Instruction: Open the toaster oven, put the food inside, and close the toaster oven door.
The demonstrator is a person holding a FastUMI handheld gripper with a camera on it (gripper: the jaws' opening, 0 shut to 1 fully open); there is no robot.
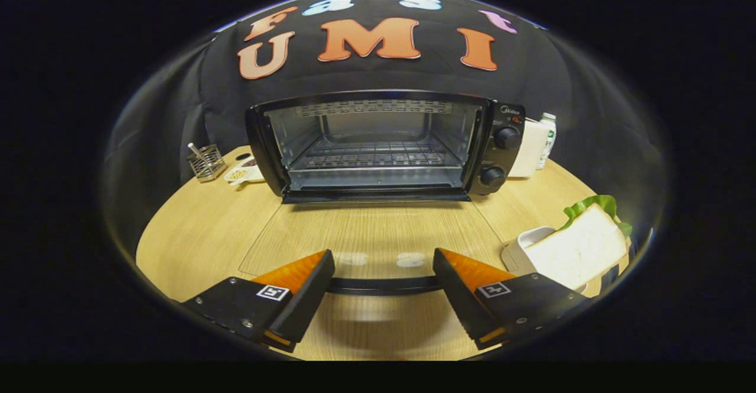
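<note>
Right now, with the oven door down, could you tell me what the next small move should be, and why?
Probably swing the gripper right toward the sandwich: the toaster oven already stands open with its door handle between the spread fingers, which hold nothing, and the rack is bare.

A light wooden table (195, 233) stands before a black cloth wall (531, 68), apparently dimly lit.
</note>
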